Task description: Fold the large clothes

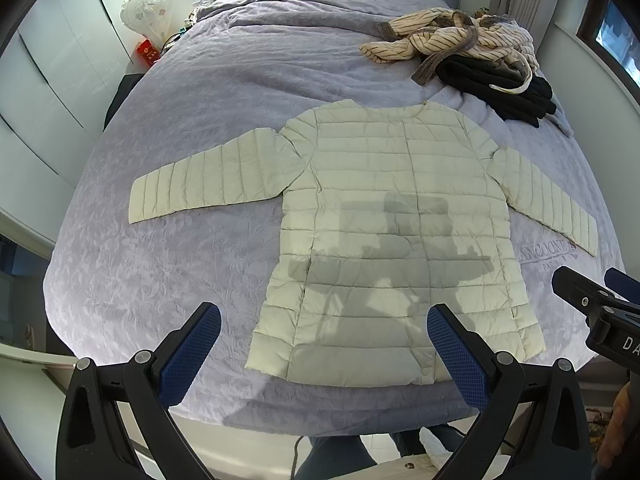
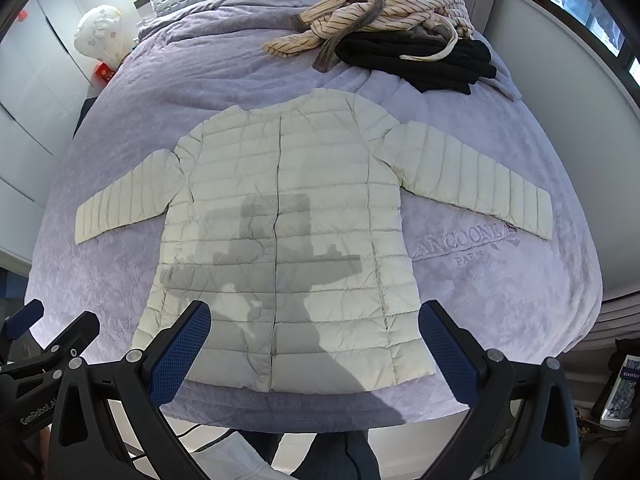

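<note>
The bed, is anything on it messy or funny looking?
The white jacket lies flat and neat, sleeves spread out. The messy part is the pile near the pillows: a striped garment dumped crumpled on top of black clothes, not folded.

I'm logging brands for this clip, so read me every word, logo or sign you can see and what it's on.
"LANCOONE" over "PARIS": embroidered on the purple bedspread; the first and last letters are faint.
"GenRobot.AI": on the left tongs, cut off at the frame edge.
"DA": on the right tongs, cut off.
Red box and book: print too blurred to read.
</note>
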`<state>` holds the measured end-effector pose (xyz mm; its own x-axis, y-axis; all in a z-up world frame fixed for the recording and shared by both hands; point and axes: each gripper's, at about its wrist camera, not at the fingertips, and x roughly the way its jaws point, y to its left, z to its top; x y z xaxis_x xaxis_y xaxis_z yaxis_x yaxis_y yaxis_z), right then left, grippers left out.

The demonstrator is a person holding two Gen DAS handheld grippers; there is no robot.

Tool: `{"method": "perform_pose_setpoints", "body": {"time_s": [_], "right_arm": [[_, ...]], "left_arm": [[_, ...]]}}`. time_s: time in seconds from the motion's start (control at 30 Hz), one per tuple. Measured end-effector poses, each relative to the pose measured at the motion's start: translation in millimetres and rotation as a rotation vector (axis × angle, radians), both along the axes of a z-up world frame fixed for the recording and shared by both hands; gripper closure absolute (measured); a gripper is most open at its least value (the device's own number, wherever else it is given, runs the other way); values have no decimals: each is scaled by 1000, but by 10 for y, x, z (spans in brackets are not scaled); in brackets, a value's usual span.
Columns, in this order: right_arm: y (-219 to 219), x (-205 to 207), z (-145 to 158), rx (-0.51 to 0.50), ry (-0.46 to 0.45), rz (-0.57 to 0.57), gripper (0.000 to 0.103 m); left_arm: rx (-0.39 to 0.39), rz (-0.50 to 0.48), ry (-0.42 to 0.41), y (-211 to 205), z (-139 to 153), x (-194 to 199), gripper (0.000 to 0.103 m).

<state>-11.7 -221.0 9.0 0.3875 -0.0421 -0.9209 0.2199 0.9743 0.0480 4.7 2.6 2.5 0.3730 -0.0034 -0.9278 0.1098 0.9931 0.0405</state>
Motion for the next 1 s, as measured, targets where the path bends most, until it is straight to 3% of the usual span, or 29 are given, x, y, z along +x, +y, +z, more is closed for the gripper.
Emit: {"method": "perform_pose_setpoints", "body": {"time_s": [1.0], "right_arm": [[18,12,-63,2,8,3,0]], "left_arm": [[-1,0,0,-3,9,15,0]]}}
